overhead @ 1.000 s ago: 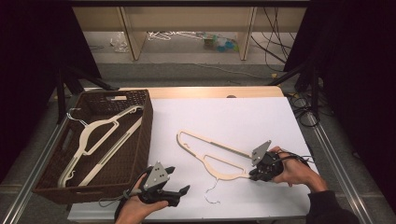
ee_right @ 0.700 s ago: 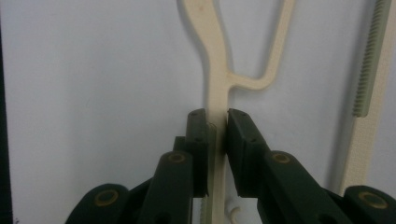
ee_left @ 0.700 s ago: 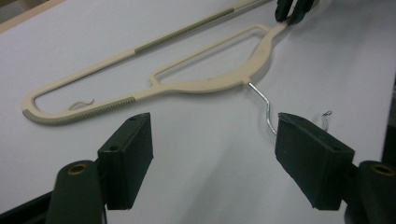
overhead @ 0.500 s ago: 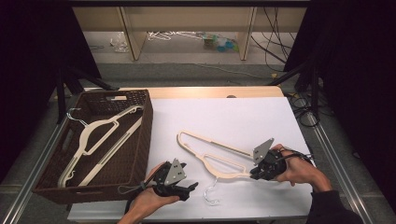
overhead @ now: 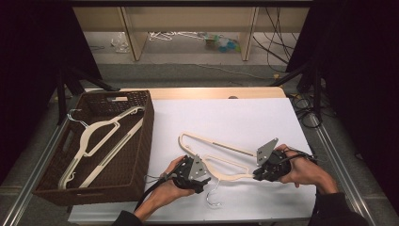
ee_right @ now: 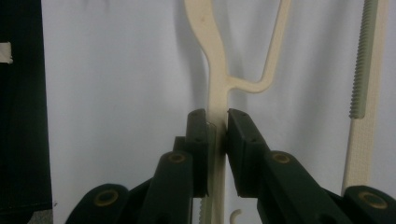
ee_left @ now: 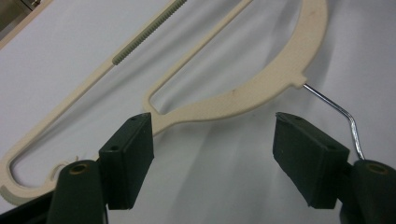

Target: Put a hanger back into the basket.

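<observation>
1. High view: a cream hanger lies on the white table, right of a brown basket that already holds another hanger. The right gripper sits at the hanger's right end. The left gripper has moved right over the last second, from the near edge up to the hanger's near arm, close to its metal hook. Judging by that, a two-handed lift toward the basket is being set up.

2. Left gripper view: the left gripper is spread wide, holding nothing. The hanger's curved arm lies just beyond the pads, roughly across the gap, and the hook runs toward the right pad. It seems about to slide forward and close.

3. Right gripper view: the right gripper is clenched on the hanger's arm, pads pressed to both sides. The ribbed bar lies to the right.
</observation>
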`<state>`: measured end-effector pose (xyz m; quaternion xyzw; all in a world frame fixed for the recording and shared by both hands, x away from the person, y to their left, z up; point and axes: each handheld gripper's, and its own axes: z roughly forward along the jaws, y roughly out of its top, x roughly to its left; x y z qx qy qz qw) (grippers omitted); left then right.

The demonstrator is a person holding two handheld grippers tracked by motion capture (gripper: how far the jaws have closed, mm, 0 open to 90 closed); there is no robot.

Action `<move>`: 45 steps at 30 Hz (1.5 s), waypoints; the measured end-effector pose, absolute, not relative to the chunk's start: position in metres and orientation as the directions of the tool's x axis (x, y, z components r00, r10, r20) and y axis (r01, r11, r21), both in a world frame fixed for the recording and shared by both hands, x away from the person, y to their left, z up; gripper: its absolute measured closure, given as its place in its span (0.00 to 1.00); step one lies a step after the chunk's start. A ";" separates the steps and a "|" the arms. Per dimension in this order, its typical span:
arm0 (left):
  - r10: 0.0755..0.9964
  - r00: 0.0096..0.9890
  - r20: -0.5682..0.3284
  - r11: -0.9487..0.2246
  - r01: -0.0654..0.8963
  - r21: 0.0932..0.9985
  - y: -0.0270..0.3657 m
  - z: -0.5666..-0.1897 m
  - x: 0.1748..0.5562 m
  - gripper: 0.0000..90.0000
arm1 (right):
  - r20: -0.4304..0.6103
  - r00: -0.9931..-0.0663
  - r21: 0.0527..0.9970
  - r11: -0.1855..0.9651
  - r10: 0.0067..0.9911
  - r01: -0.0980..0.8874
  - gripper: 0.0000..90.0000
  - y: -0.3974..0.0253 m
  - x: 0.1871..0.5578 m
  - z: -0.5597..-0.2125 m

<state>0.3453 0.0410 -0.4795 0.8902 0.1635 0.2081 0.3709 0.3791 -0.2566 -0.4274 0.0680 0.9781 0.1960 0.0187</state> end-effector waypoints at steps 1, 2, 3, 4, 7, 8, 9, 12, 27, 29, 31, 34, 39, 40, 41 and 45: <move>0.433 0.861 0.267 -0.688 0.124 0.715 0.038 -0.480 0.345 0.31 | -0.012 -0.990 0.384 0.915 0.140 0.125 0.88 -0.257 0.379 -0.427; 0.433 0.861 0.267 -0.688 0.124 0.715 0.038 -0.480 0.345 0.32 | -0.012 -0.990 0.384 0.915 0.140 0.125 0.88 -0.257 0.379 -0.427; 0.422 0.863 0.277 -0.699 0.115 0.706 0.037 -0.480 0.345 0.32 | -0.012 -0.990 0.384 0.915 0.142 0.126 0.88 -0.257 0.379 -0.427; 0.418 0.861 0.290 -0.705 0.106 0.701 0.034 -0.481 0.346 0.32 | -0.013 -0.990 0.385 0.915 0.140 0.124 0.88 -0.257 0.379 -0.426; 0.413 0.861 0.297 -0.708 0.098 0.699 0.032 -0.482 0.347 0.31 | -0.016 -0.991 0.389 0.914 0.135 0.118 0.88 -0.256 0.380 -0.425; 0.405 0.861 0.307 -0.716 0.090 0.692 0.029 -0.483 0.349 0.31 | -0.015 -0.991 0.388 0.914 0.134 0.118 0.88 -0.256 0.380 -0.425; 0.405 0.861 0.307 -0.716 0.090 0.692 0.029 -0.483 0.349 0.32 | -0.014 -0.990 0.387 0.914 0.137 0.121 0.88 -0.256 0.379 -0.424; 0.387 0.857 0.339 -0.737 0.066 0.673 0.026 -0.486 0.351 0.32 | -0.015 -0.990 0.387 0.914 0.138 0.122 0.88 -0.256 0.379 -0.424; 0.211 0.866 0.454 -0.761 -0.146 0.632 0.014 -0.483 0.358 0.56 | 0.002 -0.990 0.398 0.908 0.140 0.129 0.88 -0.259 0.382 -0.428; 0.200 0.868 0.454 -0.755 -0.159 0.636 0.014 -0.483 0.358 0.60 | 0.006 -0.990 0.404 0.905 0.140 0.131 0.88 -0.260 0.382 -0.429; 0.173 0.859 0.483 -0.758 -0.197 0.622 0.015 -0.480 0.358 0.64 | 0.008 -0.990 0.403 0.906 0.138 0.130 0.88 -0.261 0.383 -0.429; 0.099 0.847 0.522 -0.771 -0.266 0.578 0.014 -0.476 0.356 0.72 | 0.025 -0.990 0.427 0.894 0.137 0.134 0.96 -0.262 0.382 -0.427; 0.030 0.808 0.589 -0.771 -0.356 0.528 0.012 -0.469 0.352 0.79 | 0.025 -0.989 0.434 0.889 0.148 0.144 0.94 -0.266 0.383 -0.426; 0.025 0.803 0.596 -0.769 -0.365 0.525 0.011 -0.467 0.351 0.80 | 0.022 -0.988 0.436 0.887 0.155 0.149 0.92 -0.267 0.383 -0.426; 0.025 0.794 0.608 -0.758 -0.381 0.530 0.011 -0.461 0.350 0.83 | 0.023 -0.983 0.454 0.874 0.181 0.172 0.86 -0.269 0.383 -0.423; 0.021 0.775 0.632 -0.750 -0.405 0.523 0.012 -0.448 0.350 0.89 | -0.011 -0.977 0.478 0.859 0.213 0.182 0.71 -0.273 0.382 -0.416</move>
